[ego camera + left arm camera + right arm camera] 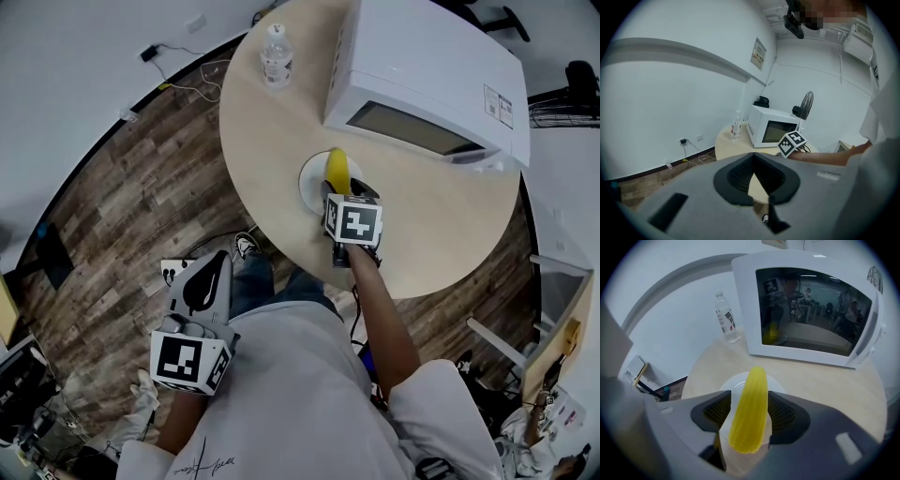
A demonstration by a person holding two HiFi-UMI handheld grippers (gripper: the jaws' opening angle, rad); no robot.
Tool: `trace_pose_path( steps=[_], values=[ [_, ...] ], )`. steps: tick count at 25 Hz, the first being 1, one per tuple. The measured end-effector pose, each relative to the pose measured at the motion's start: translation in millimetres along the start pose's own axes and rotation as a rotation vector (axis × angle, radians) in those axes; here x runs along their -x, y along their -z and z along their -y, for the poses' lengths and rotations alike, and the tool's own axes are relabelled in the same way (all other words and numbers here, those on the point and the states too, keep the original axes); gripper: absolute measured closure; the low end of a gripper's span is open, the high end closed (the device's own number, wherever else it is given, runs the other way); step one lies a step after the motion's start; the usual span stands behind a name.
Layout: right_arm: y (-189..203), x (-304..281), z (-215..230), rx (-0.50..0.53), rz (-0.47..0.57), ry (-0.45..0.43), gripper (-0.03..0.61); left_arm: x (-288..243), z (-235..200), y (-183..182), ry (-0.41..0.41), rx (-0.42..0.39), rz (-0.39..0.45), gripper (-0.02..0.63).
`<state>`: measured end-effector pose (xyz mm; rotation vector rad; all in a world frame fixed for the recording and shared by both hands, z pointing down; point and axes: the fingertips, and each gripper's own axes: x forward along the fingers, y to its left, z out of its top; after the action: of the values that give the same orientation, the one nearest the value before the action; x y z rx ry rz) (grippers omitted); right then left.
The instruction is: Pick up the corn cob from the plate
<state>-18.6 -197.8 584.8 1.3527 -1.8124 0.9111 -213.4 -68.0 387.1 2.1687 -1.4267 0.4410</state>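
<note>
My right jaws are apart, one pad on each side of the corn cob. On the left side a strip of white shows between pad and cob; on the right the pad lies right against it or nearly so (I cannot tell whether it presses). The cob lies on the small white plate with its far end pointing towards the microwave and its near end between my pads. The plate sits on the round, pale wooden surface, close to the edge nearest me and just in front of the microwave's dark glass door.

From the head view my right arm reaches out over that edge, and the marker cube on the right jaws covers the near part of the plate.

My left jaws are together at the tips with nothing between them. I hold them low at my left side, well away from the plate and out over the dark wood-plank floor (not over the surface at all).

A clear water bottle stands upright on the far left part of the surface, beside the microwave and apart from the plate.
</note>
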Motion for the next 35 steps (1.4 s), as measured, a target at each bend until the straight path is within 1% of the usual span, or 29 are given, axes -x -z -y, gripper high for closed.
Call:
trace_pose_path(
  steps=[8, 20, 29, 35],
  values=[
    [0.9, -13.1, 5.3, -0.013, -0.024, 0.0, 0.295, -0.9, -2.4, 2.4, -0.007, 0.009, -0.006, 0.618],
    [8.5, -31.5, 5.7, -0.034, -0.064, 0.016, 0.288, -2.2, -5.3, 4.1, -0.013, 0.02, -0.01, 0.618],
    [12.1, -40.8, 9.9, -0.066, -0.083, 0.043, 0.287, -3.7, -0.6, 6.7, 0.003, 0.028, -0.018, 0.618],
    [11.2, -42.2, 11.7, -0.034, -0.081, 0.09, 0.287, -7.3, 13.9, 8.9, 0.041, 0.021, -0.022, 0.618]
  ],
)
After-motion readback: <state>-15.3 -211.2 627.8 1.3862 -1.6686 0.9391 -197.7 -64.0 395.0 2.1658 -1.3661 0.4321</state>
